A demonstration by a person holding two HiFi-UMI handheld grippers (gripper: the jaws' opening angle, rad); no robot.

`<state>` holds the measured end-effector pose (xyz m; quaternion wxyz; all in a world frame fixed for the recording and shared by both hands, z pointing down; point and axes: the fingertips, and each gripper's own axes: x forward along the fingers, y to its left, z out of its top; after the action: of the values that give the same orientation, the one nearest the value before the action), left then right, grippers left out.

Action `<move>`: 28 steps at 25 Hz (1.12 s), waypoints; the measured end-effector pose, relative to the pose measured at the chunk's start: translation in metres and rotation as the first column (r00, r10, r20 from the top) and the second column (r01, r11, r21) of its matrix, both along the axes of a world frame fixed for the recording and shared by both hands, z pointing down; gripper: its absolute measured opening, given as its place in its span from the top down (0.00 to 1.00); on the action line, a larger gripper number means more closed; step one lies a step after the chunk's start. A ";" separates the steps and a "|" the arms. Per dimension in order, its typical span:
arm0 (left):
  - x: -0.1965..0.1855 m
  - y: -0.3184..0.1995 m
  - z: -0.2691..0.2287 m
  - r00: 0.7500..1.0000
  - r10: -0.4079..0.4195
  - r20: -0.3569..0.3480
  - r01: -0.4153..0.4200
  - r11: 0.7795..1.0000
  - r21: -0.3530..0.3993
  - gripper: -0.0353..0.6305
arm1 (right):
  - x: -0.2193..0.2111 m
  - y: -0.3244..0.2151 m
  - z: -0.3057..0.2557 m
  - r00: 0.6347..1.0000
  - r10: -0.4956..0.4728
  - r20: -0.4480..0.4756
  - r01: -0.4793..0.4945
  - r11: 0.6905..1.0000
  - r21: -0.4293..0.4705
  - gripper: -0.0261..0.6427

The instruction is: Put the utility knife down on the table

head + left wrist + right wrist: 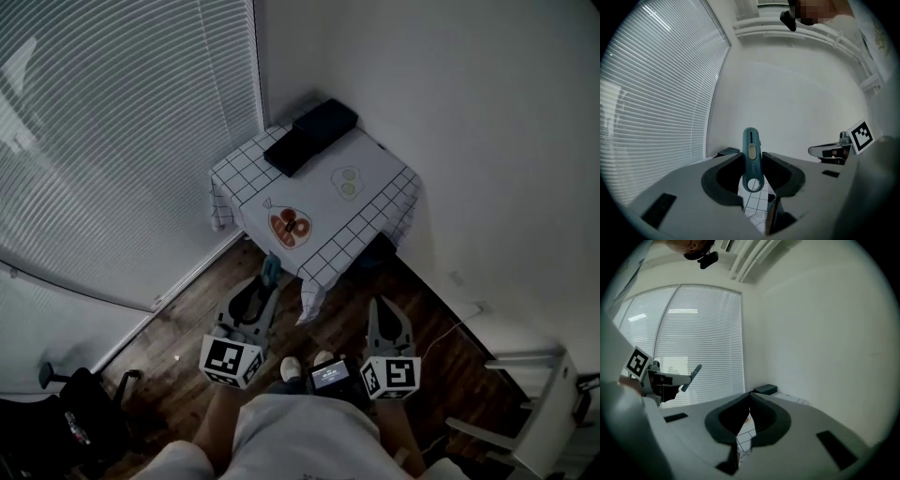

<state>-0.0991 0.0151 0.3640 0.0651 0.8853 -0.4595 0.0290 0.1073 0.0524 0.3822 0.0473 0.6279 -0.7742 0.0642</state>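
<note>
A teal utility knife (752,154) stands upright between the jaws of my left gripper (753,165), which is shut on it. In the head view the knife (271,269) pokes out of the left gripper (266,279) just short of the small table (375,169), which wears a white checked cloth. My right gripper (387,315) hangs lower right of the table's near corner. Its jaws (749,405) are pressed together with nothing between them. From the right gripper view the knife (691,377) shows tilted at the far left.
Two dark flat boxes (311,136) lie at the table's far corner. Printed pictures (290,226) mark the cloth. Window blinds (122,131) fill the left, a white wall the right. A white rack (544,403) stands at lower right and dark gear (66,412) on the wood floor at lower left.
</note>
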 end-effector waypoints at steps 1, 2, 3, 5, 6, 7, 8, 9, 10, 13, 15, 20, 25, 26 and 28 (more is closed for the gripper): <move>0.001 -0.005 0.000 1.000 -0.001 -0.004 0.001 1.000 0.001 0.74 | 0.002 -0.005 0.002 1.000 0.000 -0.003 0.000 1.000 -0.001 0.95; 0.002 -0.011 -0.001 1.000 -0.003 -0.008 0.003 1.000 0.001 0.74 | 0.004 -0.010 0.003 1.000 -0.001 -0.005 0.001 1.000 -0.001 0.95; 0.002 -0.017 -0.001 1.000 -0.007 -0.012 0.007 1.000 0.002 0.74 | 0.004 -0.016 0.003 1.000 -0.003 -0.008 0.003 1.000 -0.001 0.95; 0.001 -0.028 0.000 1.000 -0.018 -0.016 0.018 1.000 0.001 0.74 | 0.005 -0.027 0.001 1.000 -0.014 -0.007 0.014 1.000 0.001 0.95; 0.001 -0.034 0.001 1.000 -0.024 -0.019 0.024 1.000 0.000 0.74 | 0.006 -0.033 0.000 1.000 -0.023 -0.009 0.023 1.000 0.002 0.95; 0.002 -0.040 0.002 0.999 -0.031 -0.022 0.031 1.000 -0.001 0.74 | 0.008 -0.038 0.000 0.999 -0.033 -0.011 0.033 0.999 0.005 0.95; 0.003 -0.047 0.003 0.999 -0.039 -0.024 0.039 0.999 -0.003 0.74 | 0.010 -0.045 0.001 0.999 -0.041 -0.013 0.041 0.999 0.008 0.95; 0.004 -0.054 0.004 0.999 -0.048 -0.023 0.048 0.999 -0.005 0.74 | 0.013 -0.051 0.002 0.999 -0.049 -0.016 0.049 0.999 0.010 0.95; 0.006 -0.060 0.005 0.998 -0.057 -0.020 0.057 0.998 -0.006 0.74 | 0.016 -0.059 0.004 0.998 -0.057 -0.022 0.057 0.998 0.009 0.95; 0.013 -0.083 0.006 0.997 -0.073 -0.001 0.073 0.997 0.000 0.74 | 0.021 -0.084 0.008 0.997 -0.079 -0.025 0.079 0.997 0.003 0.95; 0.018 -0.093 0.006 0.997 -0.081 0.006 0.081 0.997 -0.001 0.74 | 0.024 -0.097 0.009 0.996 -0.092 -0.020 0.092 0.996 0.002 0.95; 0.026 -0.112 0.002 0.995 -0.102 0.021 0.102 0.995 0.002 0.74 | 0.032 -0.124 0.012 0.992 -0.122 -0.004 0.122 0.992 0.007 0.95; 0.022 -0.124 -0.001 0.989 -0.139 0.043 0.138 0.990 0.017 0.74 | 0.034 -0.146 0.005 0.989 -0.148 -0.004 0.148 0.989 0.019 0.95; 0.021 -0.126 0.000 0.989 -0.142 0.046 0.142 0.990 0.015 0.74 | 0.034 -0.149 0.005 0.989 -0.147 -0.005 0.147 0.989 0.019 0.95; 0.019 -0.130 0.000 0.988 -0.144 0.051 0.143 0.990 0.012 0.74 | 0.036 -0.154 0.002 0.990 -0.143 -0.006 0.143 0.990 0.016 0.95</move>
<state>-0.0803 -0.1153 0.3635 0.0515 0.8491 -0.5238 0.0452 0.1429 -0.1016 0.3843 0.0485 0.5714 -0.8175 0.0531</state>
